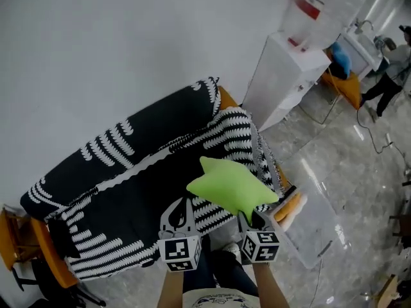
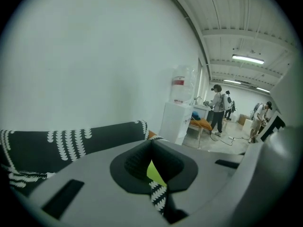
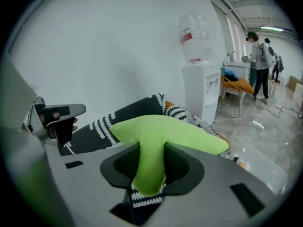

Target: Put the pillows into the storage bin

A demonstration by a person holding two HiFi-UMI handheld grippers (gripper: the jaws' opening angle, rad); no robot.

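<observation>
The lime-green pillow [image 1: 232, 186], pinched at one corner by the right gripper [image 3: 150, 168], hangs aloft over the black-and-white sofa [image 1: 128, 172].

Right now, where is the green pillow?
The green pillow is low at centre in the head view, pinched in the right gripper, above the patterned sofa cover.

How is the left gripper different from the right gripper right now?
The right gripper has its jaws clamped on the green pillow; the left gripper has its jaws together with nothing between them. In the head view the pillow covers the right gripper's jaws, while the left gripper's jaws are in plain sight. Both carry a marker cube and point toward the black-and-white sofa cover.
</observation>
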